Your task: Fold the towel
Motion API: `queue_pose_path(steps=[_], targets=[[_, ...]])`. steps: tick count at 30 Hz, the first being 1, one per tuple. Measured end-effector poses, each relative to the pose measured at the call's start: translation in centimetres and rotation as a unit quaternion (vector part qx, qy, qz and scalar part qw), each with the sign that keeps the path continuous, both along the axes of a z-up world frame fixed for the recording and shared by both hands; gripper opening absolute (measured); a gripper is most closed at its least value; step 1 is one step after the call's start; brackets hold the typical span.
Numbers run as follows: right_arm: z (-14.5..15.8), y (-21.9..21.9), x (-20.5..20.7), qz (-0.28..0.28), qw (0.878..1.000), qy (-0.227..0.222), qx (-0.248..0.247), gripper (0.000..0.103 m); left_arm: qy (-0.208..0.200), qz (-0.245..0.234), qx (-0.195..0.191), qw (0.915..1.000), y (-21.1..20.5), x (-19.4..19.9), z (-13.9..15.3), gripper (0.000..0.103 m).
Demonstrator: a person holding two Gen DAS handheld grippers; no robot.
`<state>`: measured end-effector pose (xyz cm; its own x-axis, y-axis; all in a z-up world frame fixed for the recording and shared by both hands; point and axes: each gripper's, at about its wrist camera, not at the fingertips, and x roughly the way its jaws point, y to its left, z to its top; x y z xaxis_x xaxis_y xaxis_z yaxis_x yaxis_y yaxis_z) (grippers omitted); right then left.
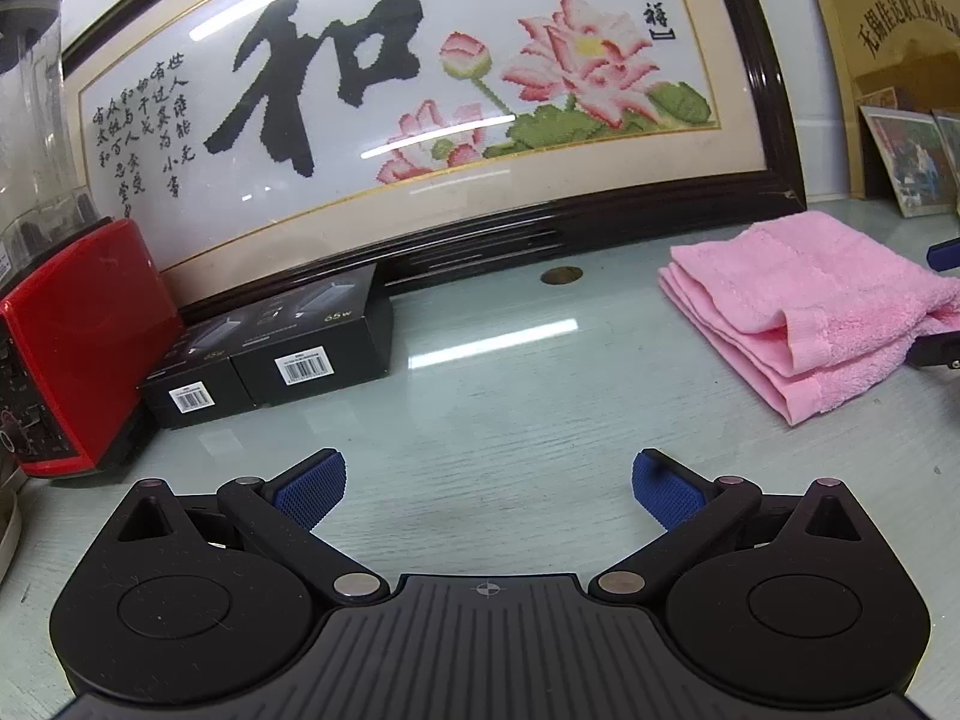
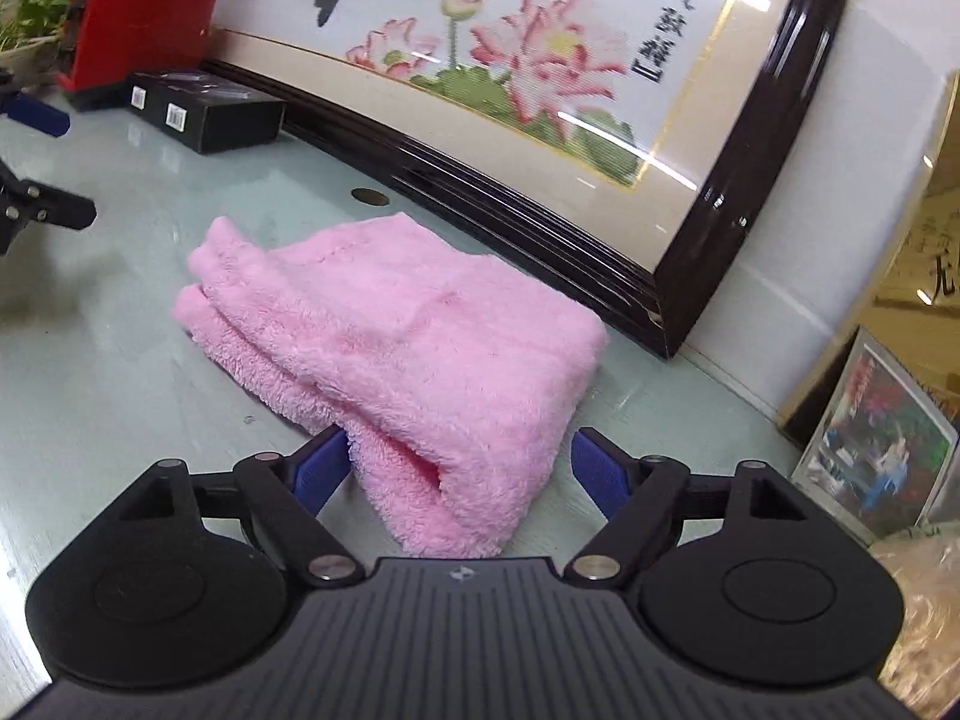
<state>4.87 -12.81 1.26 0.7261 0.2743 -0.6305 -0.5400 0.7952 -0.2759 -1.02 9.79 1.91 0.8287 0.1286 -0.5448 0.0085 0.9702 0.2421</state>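
Now, step: we judge the folding nearly done; the fluffy pink terry towel lies in layers on the pale glass tabletop, near the framed embroidery.
Right gripper: jaws apart astride the towel's near corner, not pressing.
Left gripper: jaws apart, empty, well apart from the towel.
Next: we would tidy the loose corner or withdraw.

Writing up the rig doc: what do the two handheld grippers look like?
Both match: left gripper and right gripper have matte black bodies, ribbed centre plate with a small crosshair mark, round side housings, silver pivot pins, black link arms and blue textured pads. No cables or sleeves visible.
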Motion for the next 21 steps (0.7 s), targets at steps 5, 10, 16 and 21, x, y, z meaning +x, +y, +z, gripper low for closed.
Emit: queue_pose_path(steps=[5, 10, 16, 21], targets=[[1.6, -1.3, -1.4, 0.022, 0.998, 0.02, 0.058, 0.09, -0.021, -0.023, -0.023, 0.9993, -0.5, -0.6, 0.4, 0.103], [2.2, -4.0, -2.2, -0.049, 0.985, 0.067, 0.148, 0.098, -0.001, -0.063, -0.08, 0.9948, -2.8, -0.8, 0.8, 0.103], [0.7, -6.8, -1.8, -0.147, 0.967, 0.098, 0.183, 0.099, 0.035, -0.061, -0.04, 0.9967, -6.6, -0.4, -0.7, 0.103], [-0.1, -6.9, -1.4, -0.202, 0.964, 0.092, 0.149, 0.1, 0.04, -0.042, -0.029, 0.9979, -7.4, -0.1, -1.2, 0.103]])
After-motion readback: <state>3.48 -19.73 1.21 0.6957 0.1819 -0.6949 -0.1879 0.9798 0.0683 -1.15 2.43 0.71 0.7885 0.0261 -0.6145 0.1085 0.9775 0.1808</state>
